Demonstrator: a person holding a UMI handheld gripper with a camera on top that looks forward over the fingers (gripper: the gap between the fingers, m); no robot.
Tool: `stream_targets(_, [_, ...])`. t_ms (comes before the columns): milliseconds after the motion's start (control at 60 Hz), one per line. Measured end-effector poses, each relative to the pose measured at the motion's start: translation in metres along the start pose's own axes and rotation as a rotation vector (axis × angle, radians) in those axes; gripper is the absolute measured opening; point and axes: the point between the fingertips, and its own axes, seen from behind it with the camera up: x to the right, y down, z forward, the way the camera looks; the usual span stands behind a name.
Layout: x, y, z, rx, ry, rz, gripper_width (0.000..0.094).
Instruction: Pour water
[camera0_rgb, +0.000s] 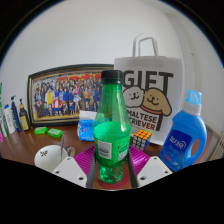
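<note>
A green plastic bottle (110, 125) with a black cap and a white label stands upright between my gripper's (111, 165) two fingers. The magenta pads (86, 158) press on its lower body from both sides. The bottle's base sits low between the fingers and I cannot tell whether it touches the wooden table (25, 150). A white mug (50, 155) lies just left of the left finger.
A blue detergent bottle (185, 135) stands to the right. A Rubik's cube (142, 139) and a white gift bag (152, 95) are behind the green bottle. A framed photo (62, 95) leans on the wall at left, with small bottles (12, 118) and green blocks (48, 132) near it.
</note>
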Motion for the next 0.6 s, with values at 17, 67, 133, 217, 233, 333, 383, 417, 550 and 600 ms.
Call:
stream_targets(17, [0.001, 0.002, 0.0, -0.015, 0.004, -0.006, 0.0546])
stream_targets(67, [0.0, 0.006, -0.003, -0.051, 0.013, -0.021, 0.0761])
stream_targets(133, [-0.003, 0.004, -0.011, -0.071, 0.016, -0.031, 0.0822])
stream_targets(217, [-0.005, 0.003, -0.026, -0.1, 0.028, -0.048, 0.0862])
stream_targets(233, [-0.006, 0.002, -0.03, -0.109, 0.031, -0.049, 0.0856])
stream_targets(333, [-0.017, 0.001, -0.061, -0.154, 0.041, -0.07, 0.0855])
stream_targets(383, [-0.025, 0.0, -0.08, -0.177, 0.047, -0.073, 0.0852])
stream_targets(417, [-0.033, 0.0, -0.095, -0.194, 0.047, -0.068, 0.0851])
stream_targets(550, [-0.08, -0.002, -0.162, -0.248, 0.018, -0.018, 0.0858])
stream_targets(600, [-0.098, -0.005, -0.19, -0.26, 0.007, -0.019, 0.0857])
